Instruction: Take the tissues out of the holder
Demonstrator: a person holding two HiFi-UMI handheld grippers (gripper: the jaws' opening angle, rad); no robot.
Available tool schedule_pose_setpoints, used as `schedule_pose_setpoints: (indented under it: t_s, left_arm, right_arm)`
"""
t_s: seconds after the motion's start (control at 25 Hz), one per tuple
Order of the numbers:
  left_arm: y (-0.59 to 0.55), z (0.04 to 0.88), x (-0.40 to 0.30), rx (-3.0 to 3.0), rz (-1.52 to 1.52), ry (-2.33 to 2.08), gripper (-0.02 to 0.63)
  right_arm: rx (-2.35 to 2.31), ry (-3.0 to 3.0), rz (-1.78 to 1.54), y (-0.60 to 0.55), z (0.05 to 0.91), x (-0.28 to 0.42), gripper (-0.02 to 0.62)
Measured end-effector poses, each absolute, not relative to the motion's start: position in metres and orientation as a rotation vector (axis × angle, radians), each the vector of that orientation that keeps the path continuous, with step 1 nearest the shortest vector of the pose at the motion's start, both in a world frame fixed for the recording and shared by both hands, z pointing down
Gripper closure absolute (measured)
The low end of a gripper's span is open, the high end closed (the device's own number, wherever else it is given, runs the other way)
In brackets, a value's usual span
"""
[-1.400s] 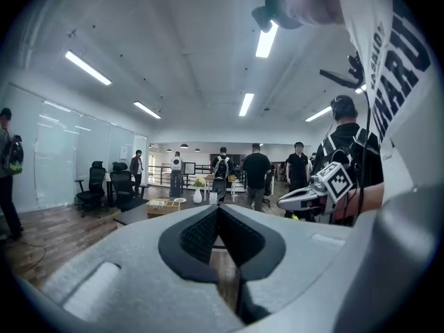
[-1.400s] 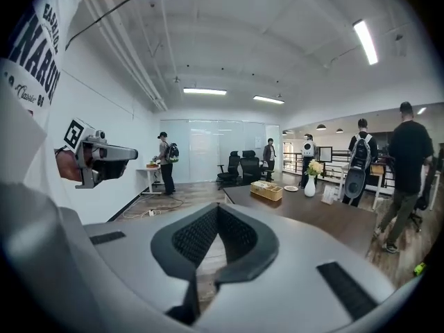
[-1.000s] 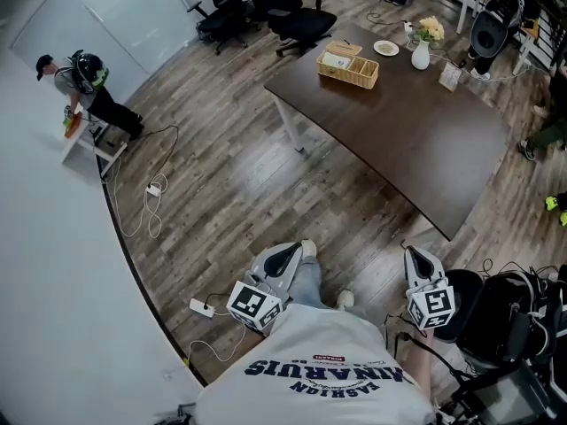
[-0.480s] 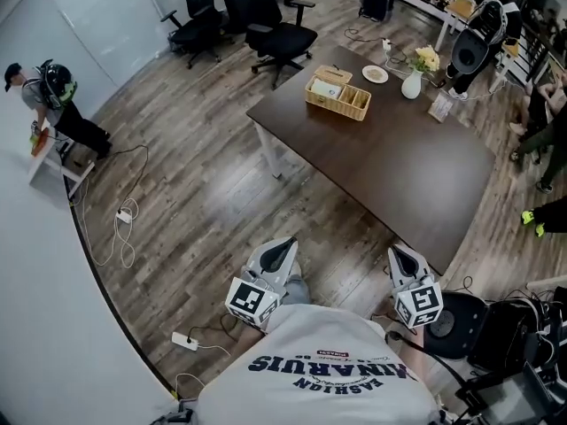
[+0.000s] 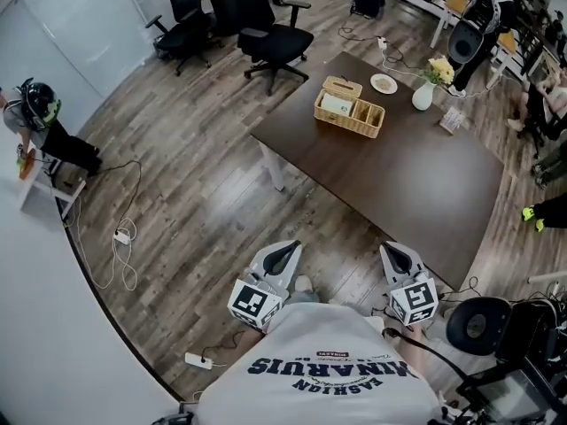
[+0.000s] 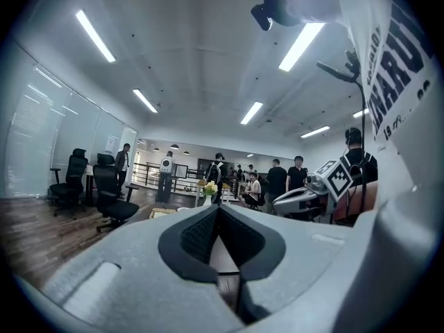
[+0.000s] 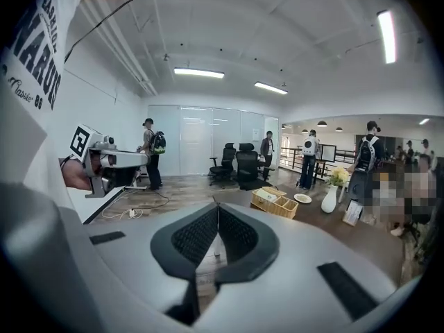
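A wicker holder (image 5: 350,109) stands at the far end of the dark table (image 5: 416,175), with white tissues (image 5: 335,104) in its left compartment. It also shows in the right gripper view, the holder (image 7: 274,202) far ahead of the jaws. My left gripper (image 5: 292,246) and right gripper (image 5: 387,248) hang close to my body, over the floor short of the table's near corner. Both are shut and hold nothing. Their black pads (image 6: 201,231) (image 7: 198,234) meet in each gripper view.
On the table past the holder are a plate (image 5: 384,83), a white vase with flowers (image 5: 424,96) and a small card (image 5: 454,119). Black office chairs (image 5: 275,38) stand beyond it. Cables (image 5: 120,237) lie on the floor at left. A black stool (image 5: 478,326) is at my right.
The view has shifted: the table and holder sit a little nearer and more central. Both grippers stay shut, low in front of my body.
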State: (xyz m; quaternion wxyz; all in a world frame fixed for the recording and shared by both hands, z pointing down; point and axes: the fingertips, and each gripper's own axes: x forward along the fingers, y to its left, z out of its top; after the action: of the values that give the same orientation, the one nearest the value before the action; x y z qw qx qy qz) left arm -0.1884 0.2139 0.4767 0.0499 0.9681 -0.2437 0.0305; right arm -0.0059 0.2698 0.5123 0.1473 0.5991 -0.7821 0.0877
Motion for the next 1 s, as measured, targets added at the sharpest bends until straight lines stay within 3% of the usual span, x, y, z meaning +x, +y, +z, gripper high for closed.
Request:
schedule_pose_setpoints:
  t_s: [1.0]
  left_arm:
    - [0.029,0.483,-0.172,2.926,0.125,-0.813,0.601]
  right_arm:
    - [1.792,-2.312,0.257,0.096,0.51,0.028,0.588]
